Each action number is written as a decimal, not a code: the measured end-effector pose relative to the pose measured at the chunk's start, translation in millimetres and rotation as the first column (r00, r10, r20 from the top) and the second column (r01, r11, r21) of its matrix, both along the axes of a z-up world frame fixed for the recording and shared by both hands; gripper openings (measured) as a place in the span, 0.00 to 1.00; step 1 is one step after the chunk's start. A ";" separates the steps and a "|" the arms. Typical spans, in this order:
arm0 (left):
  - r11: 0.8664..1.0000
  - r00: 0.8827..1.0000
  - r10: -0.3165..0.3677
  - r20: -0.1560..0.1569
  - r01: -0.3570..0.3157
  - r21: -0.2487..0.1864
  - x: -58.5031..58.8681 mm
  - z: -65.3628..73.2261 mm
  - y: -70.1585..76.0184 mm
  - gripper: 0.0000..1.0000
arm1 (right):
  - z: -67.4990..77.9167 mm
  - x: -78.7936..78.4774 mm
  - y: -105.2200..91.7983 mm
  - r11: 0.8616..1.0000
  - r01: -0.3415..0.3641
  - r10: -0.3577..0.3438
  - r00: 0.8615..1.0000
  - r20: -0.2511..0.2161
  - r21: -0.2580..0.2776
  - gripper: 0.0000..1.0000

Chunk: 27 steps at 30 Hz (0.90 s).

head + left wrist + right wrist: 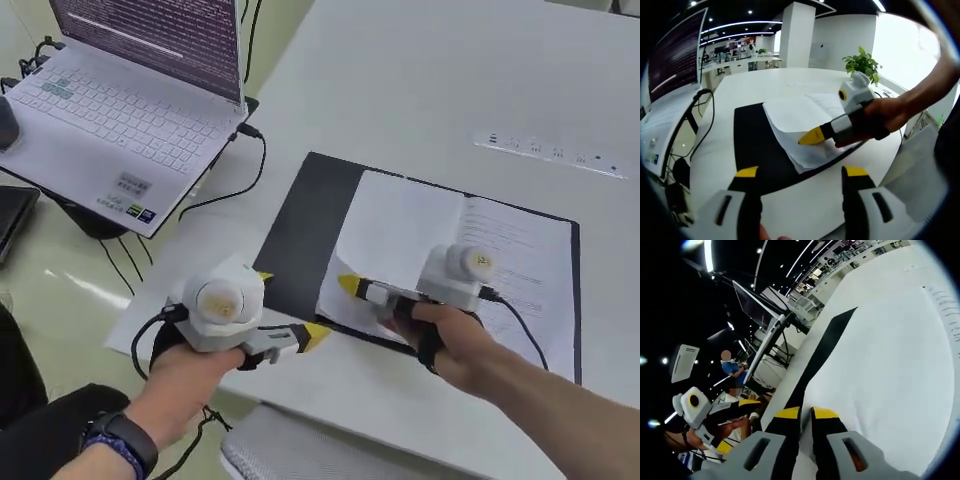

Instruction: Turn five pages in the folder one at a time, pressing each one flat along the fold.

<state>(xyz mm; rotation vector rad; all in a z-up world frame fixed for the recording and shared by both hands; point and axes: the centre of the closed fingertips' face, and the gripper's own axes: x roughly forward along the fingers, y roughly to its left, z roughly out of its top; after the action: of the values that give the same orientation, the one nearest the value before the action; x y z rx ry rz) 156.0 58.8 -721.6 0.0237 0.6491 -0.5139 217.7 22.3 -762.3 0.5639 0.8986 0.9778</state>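
**Head view:** the folder (300, 225) lies open on the white bench (430, 90), black cover to the left and white pages to the right. The top page (400, 235) bows up at its left edge. The right hand-held gripper (350, 286) rests its yellow tips at that edge, jaws close together. The left hand-held gripper (291, 304) hangs at the bench's near edge, just off the folder's corner. One of its jaws is mostly behind its own body. A laptop (130, 100) sits at upper left, and a strip of sockets (550, 155) is let into the bench far right.

**Left gripper view:** its own jaws stand wide apart with nothing between them, which the head view leaves unclear. Beyond them the right hand-held gripper's tip (810, 136) lies on the lifted page (790, 117). A potted plant (862, 62) stands past the bench.

**Right gripper view:** its own jaws (806, 415) show a narrow dark slit, right where the page's edge meets the black cover (832, 342). I cannot tell whether a sheet is nipped in that slit. The left hand-held gripper (736, 425) shows at lower left. A person in blue (732, 369) stands far off, small and blurred.
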 end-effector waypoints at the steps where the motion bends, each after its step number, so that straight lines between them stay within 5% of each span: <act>1: 1.000 1.000 0.004 0.000 -0.004 0.001 1.0 -0.2 1.8 0.65 | -1.2 -0.2 0.2 1.000 0.002 -0.002 1.000 -0.004 -0.004 0.07; 8: 1.000 1.000 0.012 -0.006 -0.012 0.001 3.2 -0.7 4.3 0.64 | -9.9 0.7 0.2 1.000 0.012 -0.013 0.999 -0.031 -0.015 0.10; 13: 1.000 1.000 0.010 -0.007 -0.010 -0.013 3.5 -1.4 1.7 0.64 | -17.2 -5.3 1.7 1.000 -0.001 -0.001 0.998 -0.066 -0.030 0.22; 23: 1.000 1.000 -0.003 -0.007 0.003 -0.014 7.8 -4.0 -4.3 0.61 | -2.7 -10.1 4.9 0.999 -0.023 0.024 0.999 -0.036 0.034 0.37; 27: 1.000 1.000 0.000 0.000 0.000 -0.021 12.9 -3.6 -7.4 0.55 | 15.1 -7.0 -4.3 0.997 0.021 -0.021 1.000 0.003 0.081 0.42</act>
<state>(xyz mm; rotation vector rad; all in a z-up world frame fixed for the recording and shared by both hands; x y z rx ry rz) 168.9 51.4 -725.2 0.0042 0.6440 -0.5209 210.7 18.1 -747.2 0.6384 0.8513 0.9993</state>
